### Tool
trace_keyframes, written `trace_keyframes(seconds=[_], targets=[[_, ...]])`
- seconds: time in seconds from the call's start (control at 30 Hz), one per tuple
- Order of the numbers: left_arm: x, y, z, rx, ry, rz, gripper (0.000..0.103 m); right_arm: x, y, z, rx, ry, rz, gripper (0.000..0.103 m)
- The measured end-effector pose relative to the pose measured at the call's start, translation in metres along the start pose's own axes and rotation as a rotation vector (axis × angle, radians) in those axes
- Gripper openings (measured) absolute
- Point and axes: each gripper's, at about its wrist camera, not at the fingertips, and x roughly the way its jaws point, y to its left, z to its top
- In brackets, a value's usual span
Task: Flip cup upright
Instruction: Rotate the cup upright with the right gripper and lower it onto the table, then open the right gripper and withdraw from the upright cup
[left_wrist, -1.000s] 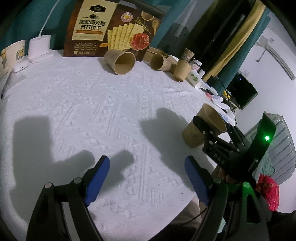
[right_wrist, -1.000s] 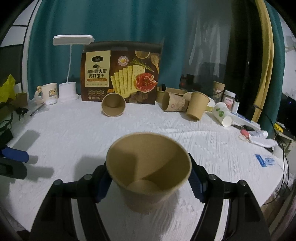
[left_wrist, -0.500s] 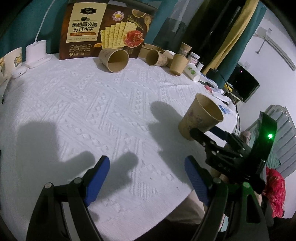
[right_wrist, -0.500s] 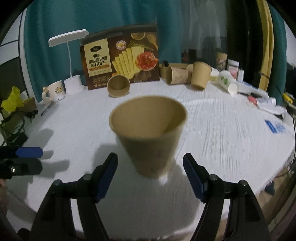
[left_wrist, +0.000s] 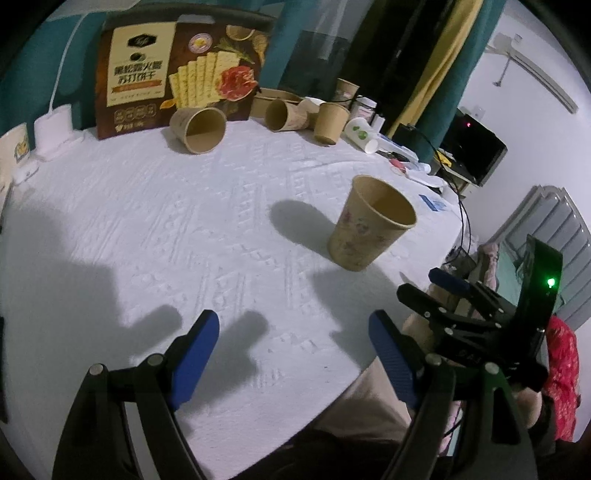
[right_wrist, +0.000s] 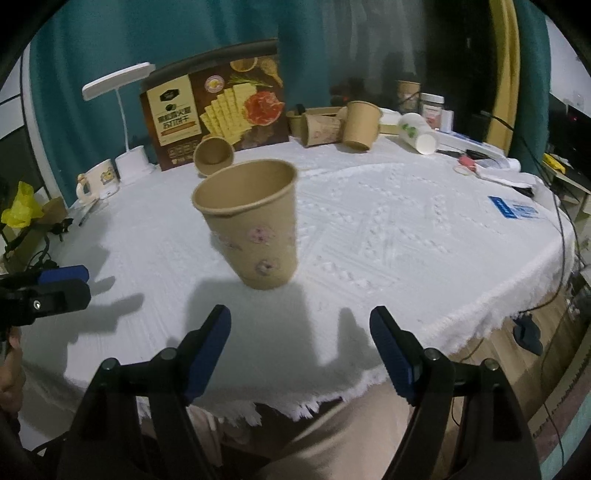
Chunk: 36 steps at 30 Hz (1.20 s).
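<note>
The brown paper cup (right_wrist: 255, 225) stands upright, mouth up, on the white tablecloth (right_wrist: 388, 236), near the table's front edge, touched by neither claw. The right gripper (right_wrist: 300, 350) sits just behind it at 6 o'clock, jaws spread wide and empty. The left gripper (left_wrist: 291, 350) hovers at the cup's 8 o'clock, likewise wide and empty. Far off at 11 o'clock, a cracker box (right_wrist: 214, 107) stands behind another cup lying on its side (right_wrist: 213, 153).

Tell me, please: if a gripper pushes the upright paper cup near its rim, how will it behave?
The paper cup looks empty and thin-walled, so probably light and easy to slide. Its base is narrower than its mouth, so a high push would likely tip it.
</note>
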Motion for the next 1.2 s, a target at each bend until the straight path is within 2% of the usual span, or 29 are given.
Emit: trace_keyframes(seconds=[0.27,0.53,0.63,0.83,0.9,0.97,1.2], targets=[[-0.010,-0.021,0.004,0.085,-0.037,0.008,0.083,-0.027,-0.023,-0.001,0.045,-0.011,-0.036,0.076],[-0.022,-0.035,0.011,0.127,-0.072,-0.003,0.083,-0.051,-0.041,0.007,0.064,-0.040,-0.078,0.076],[-0.029,-0.042,0.014,0.153,-0.096,0.014,0.083,-0.062,-0.045,0.011,0.069,-0.061,-0.089,0.076],[-0.048,-0.056,0.020,0.224,-0.189,0.052,0.083,-0.086,-0.048,0.022,0.076,-0.111,-0.099,0.076],[-0.053,-0.060,0.022,0.248,-0.227,0.072,0.090,-0.094,-0.048,0.027,0.077,-0.130,-0.101,0.076],[-0.060,-0.064,0.026,0.269,-0.268,0.086,0.092,-0.103,-0.048,0.033,0.078,-0.151,-0.103,0.076],[-0.088,-0.079,0.037,0.313,-0.401,0.068,0.094,-0.137,-0.044,0.055,0.073,-0.240,-0.103,0.079]])
